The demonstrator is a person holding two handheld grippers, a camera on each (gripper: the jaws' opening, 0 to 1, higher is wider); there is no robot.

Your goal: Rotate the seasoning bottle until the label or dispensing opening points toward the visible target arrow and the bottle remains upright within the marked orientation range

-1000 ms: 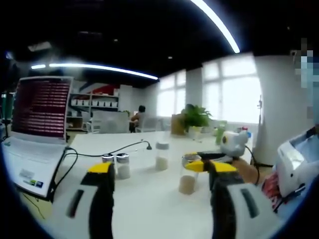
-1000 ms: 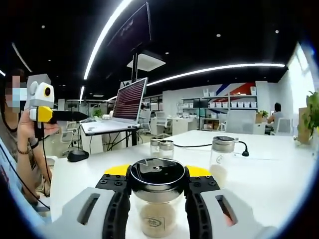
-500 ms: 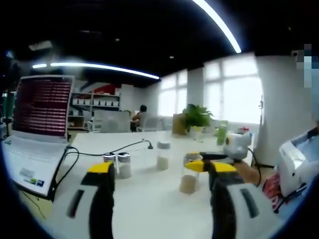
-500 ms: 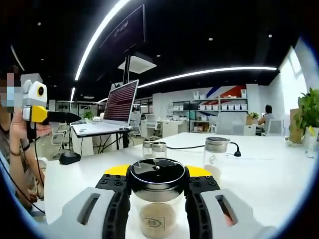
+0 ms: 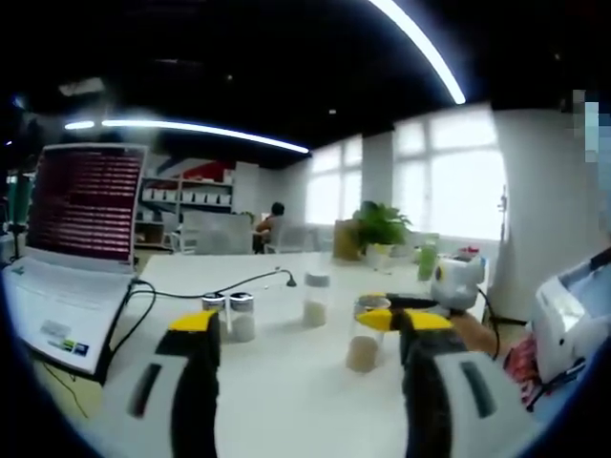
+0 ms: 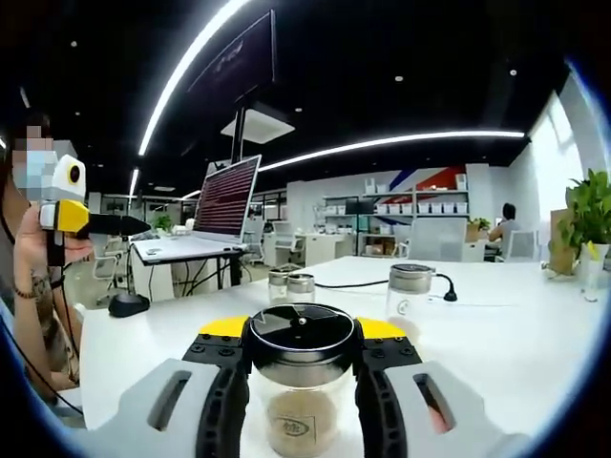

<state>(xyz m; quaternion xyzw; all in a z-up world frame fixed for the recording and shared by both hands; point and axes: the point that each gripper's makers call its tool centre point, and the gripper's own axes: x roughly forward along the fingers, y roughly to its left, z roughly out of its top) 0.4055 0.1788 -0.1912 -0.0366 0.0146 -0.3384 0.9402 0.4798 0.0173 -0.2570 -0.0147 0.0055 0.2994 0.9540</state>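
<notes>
A glass seasoning bottle (image 6: pixel 300 382) with a black lid and tan powder stands upright on the white table (image 6: pixel 516 334), with my right gripper (image 6: pixel 300 358) shut on it just below the lid. In the left gripper view the same bottle (image 5: pixel 363 336) stands at mid right, with the right gripper's yellow-tipped jaws at its lid. My left gripper (image 5: pixel 305 329) is open and held above the table, nothing between its jaws. The other gripper (image 6: pixel 69 202) shows at far left in the right gripper view, in a person's hand.
A second glass bottle (image 6: pixel 408 298) and two small shakers (image 6: pixel 290 285) stand farther back, with a black cable (image 6: pixel 363 282) behind them. An open laptop (image 5: pixel 72 248) sits at the table's left end. A potted plant (image 5: pixel 379 229) stands at the far edge.
The right gripper view has swung slightly, so the background has shifted left. The bottle stays clamped in the right gripper. The left gripper stays open and nearly still.
</notes>
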